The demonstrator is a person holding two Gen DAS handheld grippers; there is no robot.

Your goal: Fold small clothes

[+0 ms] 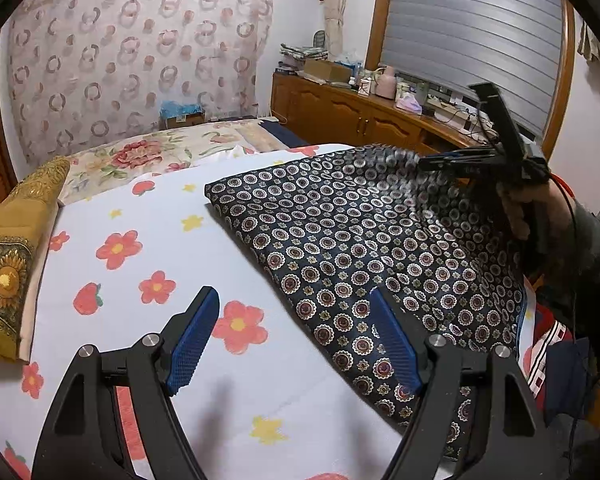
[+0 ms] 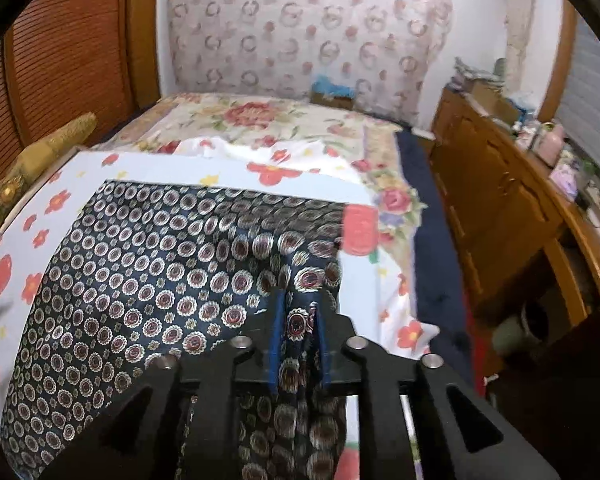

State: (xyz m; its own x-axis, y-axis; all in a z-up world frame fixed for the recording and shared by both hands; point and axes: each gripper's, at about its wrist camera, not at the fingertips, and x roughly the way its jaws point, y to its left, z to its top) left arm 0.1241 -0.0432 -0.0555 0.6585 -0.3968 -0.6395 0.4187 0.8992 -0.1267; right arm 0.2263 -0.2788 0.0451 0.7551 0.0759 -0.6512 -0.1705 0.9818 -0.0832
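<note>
Blue pads of left gripper [image 1: 294, 340] gape wide, empty, over flowered sheet [image 1: 148, 240] beside dark patterned cloth [image 1: 360, 248], prob waiting to pin it; right gripper [image 2: 298, 334] pinches cloth's far right corner, raised off bed to fold it over

Wooden cabinets [image 1: 340, 112], shuttered window [image 1: 472, 32], patterned curtain [image 1: 140, 52].

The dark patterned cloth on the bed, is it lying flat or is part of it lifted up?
Partly lifted. Most of the dark patterned cloth lies flat on the flowered sheet, but the right gripper pinches one edge, raising it off the bed.
</note>
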